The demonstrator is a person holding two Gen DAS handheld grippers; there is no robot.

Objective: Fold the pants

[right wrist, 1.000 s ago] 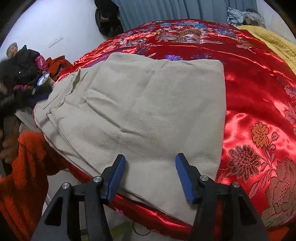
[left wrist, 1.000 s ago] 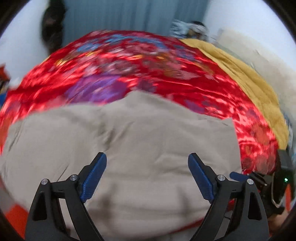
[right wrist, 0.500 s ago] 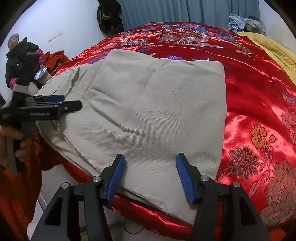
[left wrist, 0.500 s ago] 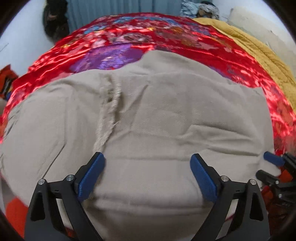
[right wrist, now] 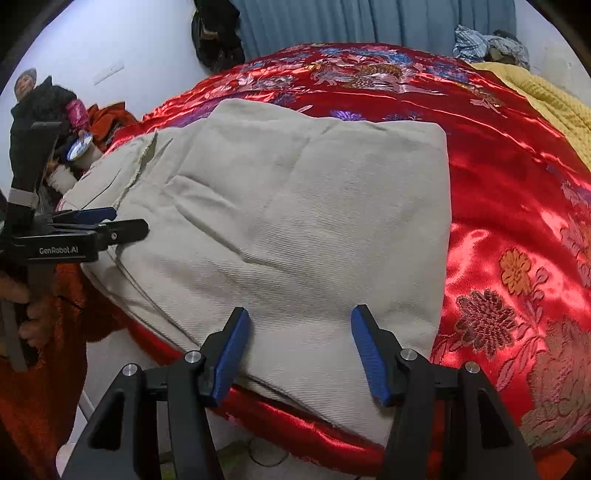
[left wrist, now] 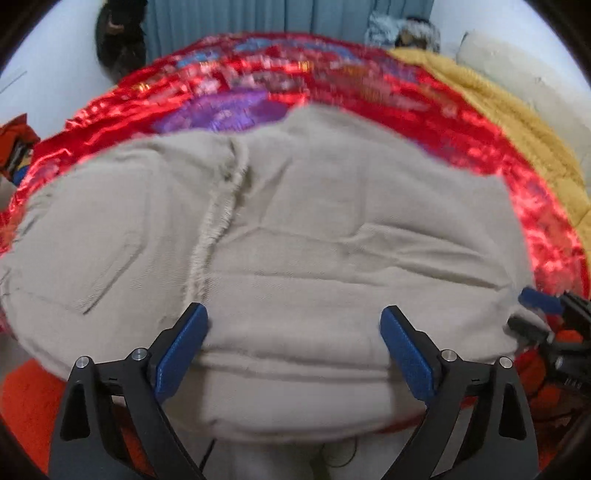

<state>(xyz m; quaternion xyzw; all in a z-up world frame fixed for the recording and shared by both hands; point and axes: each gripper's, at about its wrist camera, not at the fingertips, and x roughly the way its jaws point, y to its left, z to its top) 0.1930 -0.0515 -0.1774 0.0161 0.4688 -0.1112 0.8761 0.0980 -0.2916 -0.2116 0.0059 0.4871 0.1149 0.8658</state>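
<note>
Beige pants lie folded on a red satin bedspread, with a frayed hem edge running down the left part. My left gripper is open and empty, low over the pants' near edge. In the right wrist view the pants reach the bed's front edge. My right gripper is open and empty over their near right corner. The left gripper also shows in the right wrist view at the pants' left side, and the right gripper shows in the left wrist view at the right edge.
A yellow blanket and a white pillow lie on the far right of the bed. A blue curtain hangs behind. Dark clothing hangs on the wall. A doll and orange cloth sit at the left.
My left gripper has moved in over the pants from the left and lowered toward their near edge. The right gripper has barely moved. Both stayed open.
</note>
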